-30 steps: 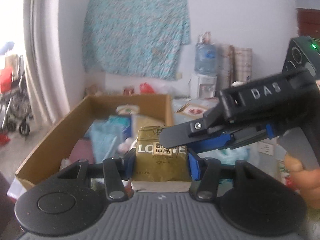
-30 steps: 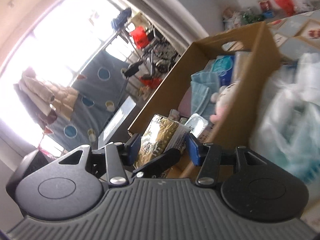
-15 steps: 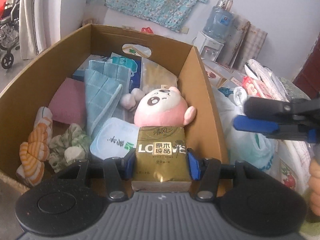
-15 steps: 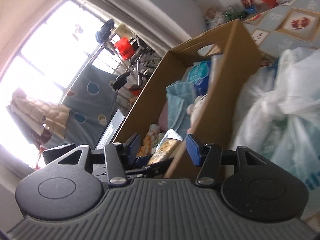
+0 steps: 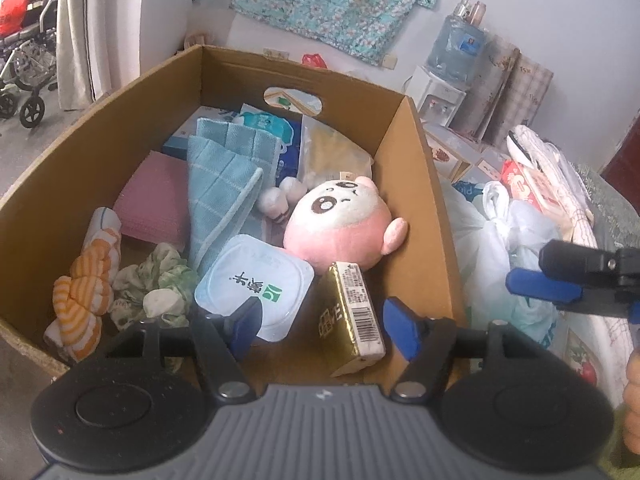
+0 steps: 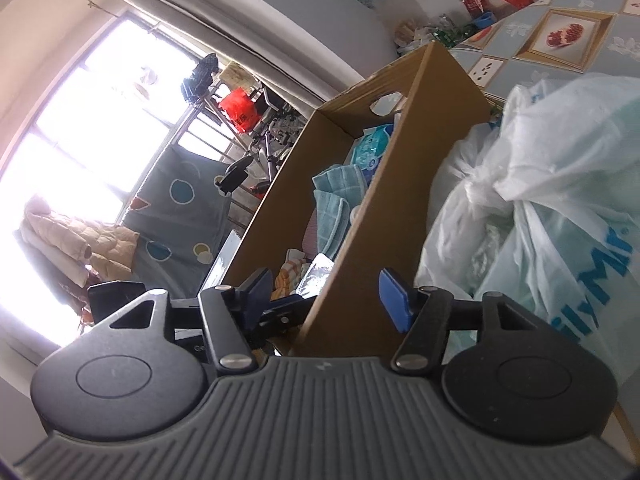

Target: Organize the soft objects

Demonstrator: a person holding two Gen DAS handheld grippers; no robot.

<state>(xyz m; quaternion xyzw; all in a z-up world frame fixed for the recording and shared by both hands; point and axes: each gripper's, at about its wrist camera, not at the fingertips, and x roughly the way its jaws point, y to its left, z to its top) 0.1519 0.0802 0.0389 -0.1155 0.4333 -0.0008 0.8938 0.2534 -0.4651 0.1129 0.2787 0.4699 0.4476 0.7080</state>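
Lying loose in the cardboard box [image 5: 416,168], the gold tissue pack [image 5: 352,316] is released by the opening left gripper [image 5: 320,326], while the opening right gripper [image 6: 328,296] is seen empty and bagged items [image 5: 496,232] are left outside.

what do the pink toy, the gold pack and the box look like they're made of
Pink toy: plush fabric, going by its fuzzy matte surface. Gold pack: probably thin plastic film, shiny, with printed barcode. Box: plain brown cardboard, matte, with raw cut edges.
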